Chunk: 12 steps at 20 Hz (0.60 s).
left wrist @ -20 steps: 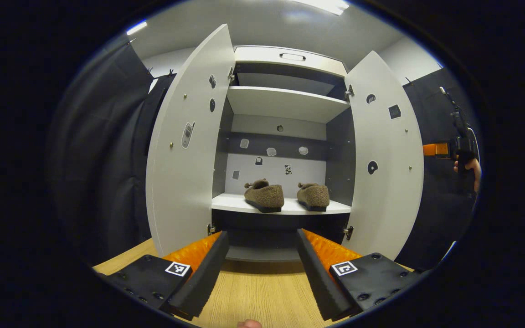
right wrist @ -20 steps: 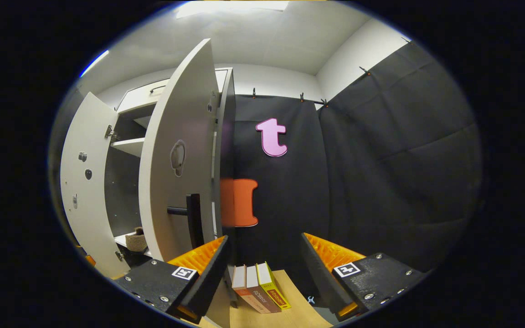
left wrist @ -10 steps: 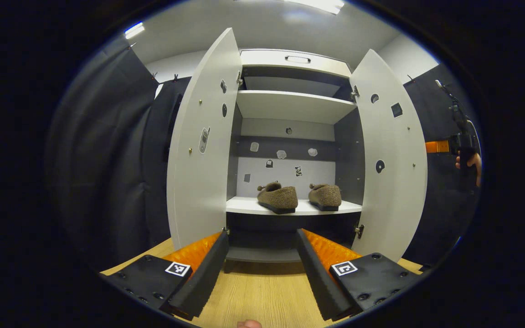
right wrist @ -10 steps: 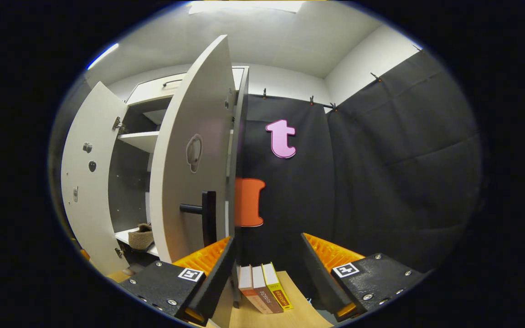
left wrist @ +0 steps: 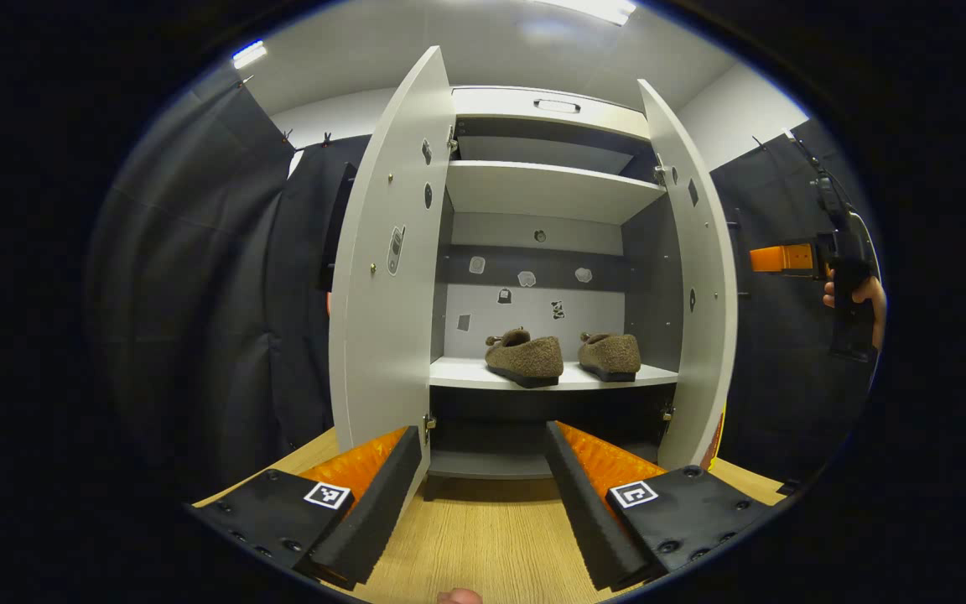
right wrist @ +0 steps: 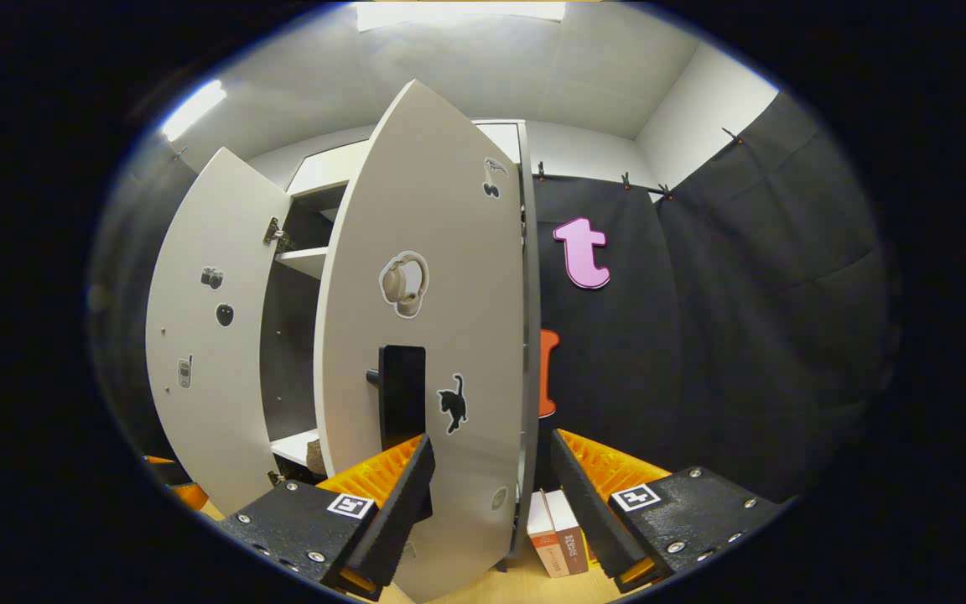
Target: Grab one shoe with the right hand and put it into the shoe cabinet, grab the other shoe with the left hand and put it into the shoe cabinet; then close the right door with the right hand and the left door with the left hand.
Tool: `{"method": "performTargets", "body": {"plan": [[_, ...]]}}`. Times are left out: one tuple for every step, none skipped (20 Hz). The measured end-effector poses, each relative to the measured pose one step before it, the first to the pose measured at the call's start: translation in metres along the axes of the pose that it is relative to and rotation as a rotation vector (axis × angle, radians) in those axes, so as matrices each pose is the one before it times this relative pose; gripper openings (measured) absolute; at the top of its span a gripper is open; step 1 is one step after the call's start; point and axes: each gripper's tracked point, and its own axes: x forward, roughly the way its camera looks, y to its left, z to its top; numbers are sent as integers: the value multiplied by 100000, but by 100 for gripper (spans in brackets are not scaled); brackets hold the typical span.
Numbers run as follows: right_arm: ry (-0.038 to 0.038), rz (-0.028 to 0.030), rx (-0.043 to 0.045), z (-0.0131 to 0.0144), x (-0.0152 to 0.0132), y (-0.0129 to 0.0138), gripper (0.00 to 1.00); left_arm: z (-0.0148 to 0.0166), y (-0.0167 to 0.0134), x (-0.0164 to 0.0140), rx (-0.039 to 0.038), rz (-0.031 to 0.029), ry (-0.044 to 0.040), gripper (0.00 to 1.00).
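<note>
In the left gripper view two brown fuzzy shoes [left wrist: 525, 356] [left wrist: 610, 356] stand side by side on the lower shelf [left wrist: 466, 374] of the white shoe cabinet. The left door [left wrist: 382, 277] stands wide; the right door [left wrist: 701, 294] is partway swung in. My left gripper [left wrist: 483, 495] is open, held back from the cabinet over the wooden floor. My right gripper [left wrist: 764, 257], held by a hand [left wrist: 856, 294], is outside the right door. In the right gripper view, my right gripper [right wrist: 487, 495] is open at the right door's outer face [right wrist: 449, 277], its left finger just below the black handle [right wrist: 402, 394].
Black cloth walls close in both sides of the cabinet. Several books [right wrist: 558, 541] stand on the floor by the cabinet's right side, behind the right door's edge. An upper shelf [left wrist: 546, 189] and a top drawer [left wrist: 554, 105] lie above the shoes.
The right door has swung inward toward closing, with the right gripper following at its outer face. The left gripper has barely moved; the shoes stay put.
</note>
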Motion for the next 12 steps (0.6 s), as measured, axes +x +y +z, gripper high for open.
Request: {"method": "performTargets", "body": {"plan": [[608, 1896, -1182, -244, 352, 839, 88, -29, 267, 11, -257, 177, -25, 99], [462, 757, -906, -205, 355, 588, 96, -20, 380, -62, -144, 604, -30, 96], [-86, 866, -646, -71, 417, 561, 96, -42, 459, -28, -117, 901, -61, 96], [401, 1588, 46, -108, 381, 842, 91, -110, 361, -89, -262, 718, -106, 96], [692, 1965, 753, -252, 205, 557, 92, -55, 273, 20, -241, 476, 126, 96], [627, 1598, 1037, -259, 108, 545, 92, -104, 284, -55, 46, 271, 224, 96], [732, 1018, 950, -298, 349, 527, 92, 80, 179, -81, -82, -58, -119, 96], [895, 792, 469, -214, 714, 659, 92, 86, 220, 26, 134, 148, -388, 96], [600, 449, 513, -321, 780, 517, 92, 188, 222, -3, 407, 157, -452, 96], [319, 947, 950, -270, 736, 608, 92, 25, 229, 35, 409, 247, -269, 96], [568, 804, 1102, -351, 714, 650, 92, -17, 153, -18, 192, 79, -97, 96], [640, 579, 728, -225, 789, 366, 92, -6, 127, -30, 22, 163, 38, 96]]}}
